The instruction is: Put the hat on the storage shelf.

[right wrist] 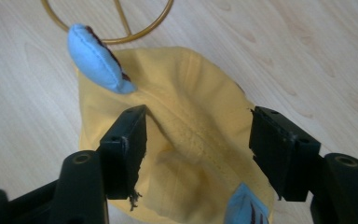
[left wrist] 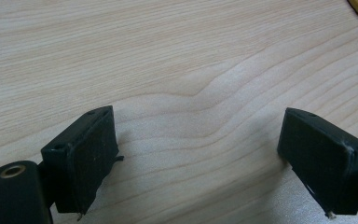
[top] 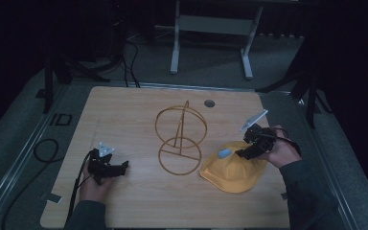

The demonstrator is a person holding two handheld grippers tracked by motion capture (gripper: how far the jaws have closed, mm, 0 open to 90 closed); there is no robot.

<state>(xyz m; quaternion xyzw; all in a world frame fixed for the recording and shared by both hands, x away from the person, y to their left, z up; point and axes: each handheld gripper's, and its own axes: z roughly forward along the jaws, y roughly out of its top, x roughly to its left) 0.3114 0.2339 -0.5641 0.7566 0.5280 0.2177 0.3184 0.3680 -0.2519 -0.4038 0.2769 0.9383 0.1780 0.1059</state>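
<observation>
High view: the left tongs (top: 109,166) rest open and empty on the wooden surface (top: 124,115), the gold wire stand (top: 180,141) sits mid-surface, and the right tongs (top: 249,146) gape over the yellow hat (top: 232,173) lying at right.

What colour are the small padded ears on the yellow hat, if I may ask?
Light blue ears on the hat, clearest in the right gripper view.

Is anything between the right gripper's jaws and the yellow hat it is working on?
Nothing visible. The right gripper stands open directly over the yellow hat, its jaws straddling the bare fabric, with the hat's blue ear off to one side.
</observation>
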